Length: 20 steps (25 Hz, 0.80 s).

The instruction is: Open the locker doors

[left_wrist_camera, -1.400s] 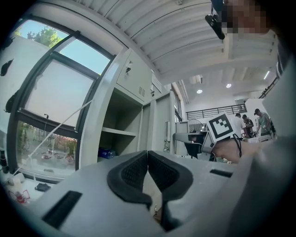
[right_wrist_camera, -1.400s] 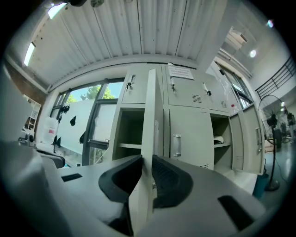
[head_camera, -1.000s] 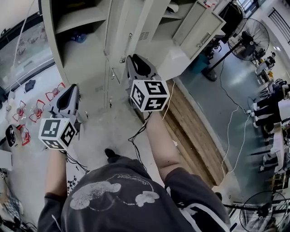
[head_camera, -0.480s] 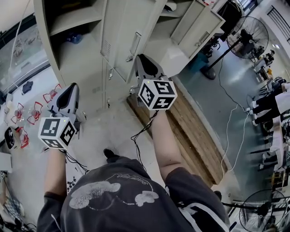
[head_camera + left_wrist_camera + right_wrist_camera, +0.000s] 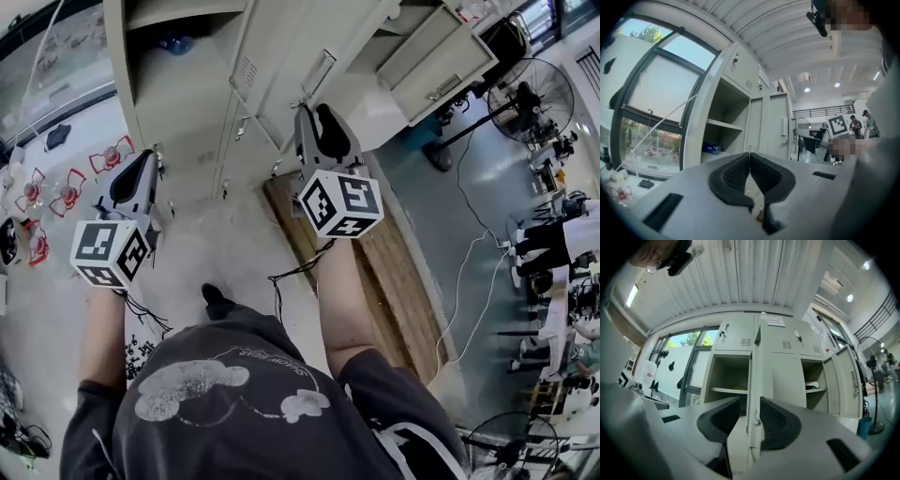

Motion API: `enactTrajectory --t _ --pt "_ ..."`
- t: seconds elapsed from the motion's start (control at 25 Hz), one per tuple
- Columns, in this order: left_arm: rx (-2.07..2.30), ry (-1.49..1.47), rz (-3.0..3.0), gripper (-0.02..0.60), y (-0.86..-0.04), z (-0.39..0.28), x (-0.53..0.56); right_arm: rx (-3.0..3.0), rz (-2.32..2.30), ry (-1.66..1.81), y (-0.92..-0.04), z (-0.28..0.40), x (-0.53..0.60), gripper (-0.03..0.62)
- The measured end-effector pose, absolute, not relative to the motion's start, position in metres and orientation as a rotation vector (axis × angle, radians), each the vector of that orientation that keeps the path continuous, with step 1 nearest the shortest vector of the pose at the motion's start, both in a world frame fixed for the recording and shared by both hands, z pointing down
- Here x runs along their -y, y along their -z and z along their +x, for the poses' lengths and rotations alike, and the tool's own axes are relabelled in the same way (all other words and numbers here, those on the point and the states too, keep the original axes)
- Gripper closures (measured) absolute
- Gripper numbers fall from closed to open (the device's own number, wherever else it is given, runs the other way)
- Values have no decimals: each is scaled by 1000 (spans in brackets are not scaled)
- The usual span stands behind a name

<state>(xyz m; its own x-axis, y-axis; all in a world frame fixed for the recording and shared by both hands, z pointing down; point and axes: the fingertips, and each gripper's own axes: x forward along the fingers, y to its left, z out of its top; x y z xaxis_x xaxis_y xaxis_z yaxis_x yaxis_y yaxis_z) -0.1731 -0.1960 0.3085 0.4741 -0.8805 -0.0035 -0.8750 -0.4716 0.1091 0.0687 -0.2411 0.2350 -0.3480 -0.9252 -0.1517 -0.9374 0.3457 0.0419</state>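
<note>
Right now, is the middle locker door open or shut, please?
Open: the door stands swung out from the locker row, its edge facing the camera.

- The floor (image 5: 234, 248) was pale, speckled concrete; further to the right it looked grey-green.
- A low platform of wooden planks (image 5: 384, 272) lay on it, just beside the grey lockers (image 5: 785, 366).
- A large window (image 5: 656, 89) with a dark frame stood left of them, with green trees outside.
- The ceiling (image 5: 740, 277) was white and ribbed, and small round lamps (image 5: 806, 89) were lit.
- A standing fan (image 5: 527, 101) stood well apart, at the right.
</note>
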Motion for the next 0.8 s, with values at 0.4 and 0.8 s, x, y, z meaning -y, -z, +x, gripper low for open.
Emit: enactTrajectory --t 0.4,0.8 --pt "1784 -52 2446 572 -374 -253 166 -2806 -1447 -16 -328 -61 218 350" --pt "1879 -139 2189 572 -461 -315 141 -3046 -1304 240 -457 -147 230 306"
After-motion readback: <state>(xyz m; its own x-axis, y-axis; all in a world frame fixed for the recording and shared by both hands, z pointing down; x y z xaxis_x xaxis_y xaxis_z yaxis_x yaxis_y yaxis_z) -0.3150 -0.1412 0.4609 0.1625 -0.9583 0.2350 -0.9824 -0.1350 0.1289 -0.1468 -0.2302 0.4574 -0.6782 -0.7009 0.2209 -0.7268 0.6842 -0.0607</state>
